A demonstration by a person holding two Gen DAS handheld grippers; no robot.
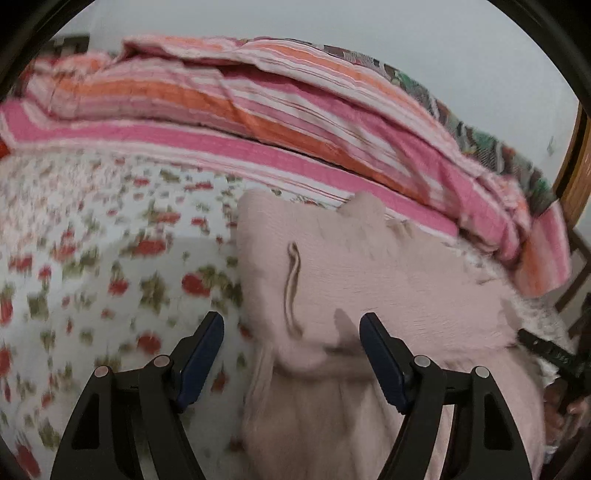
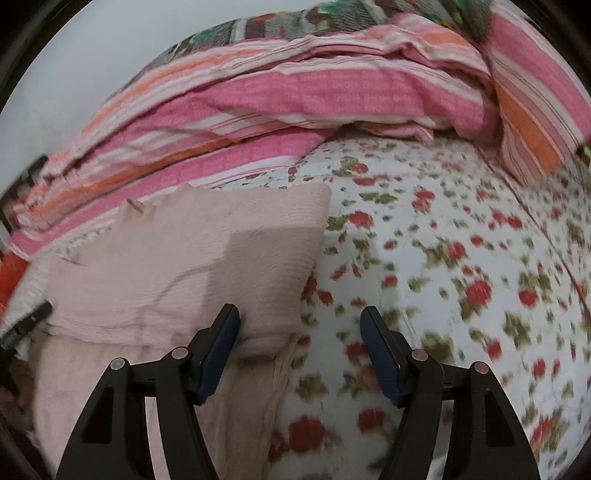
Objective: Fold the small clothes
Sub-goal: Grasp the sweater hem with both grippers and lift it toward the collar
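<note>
A pale pink knit garment [image 1: 369, 273] lies partly folded on the floral bedsheet [image 1: 92, 258]. Its upper layer is doubled over a lower part that runs toward the camera. My left gripper [image 1: 291, 325] is open and empty, its jaws standing either side of the garment's left folded edge. In the right wrist view the same garment [image 2: 184, 258] lies at the left. My right gripper [image 2: 299, 321] is open and empty over the garment's right edge, with the left finger [image 2: 218, 350] above the cloth. The right gripper's tip also shows in the left wrist view [image 1: 546, 350].
A crumpled pink, orange and white striped quilt [image 1: 258, 110] is heaped along the far side of the bed, also in the right wrist view [image 2: 295, 96]. A patterned blanket [image 2: 314, 18] lies behind it. A wooden frame [image 1: 580, 170] stands at the right. The bedsheet [image 2: 461, 258] spreads right.
</note>
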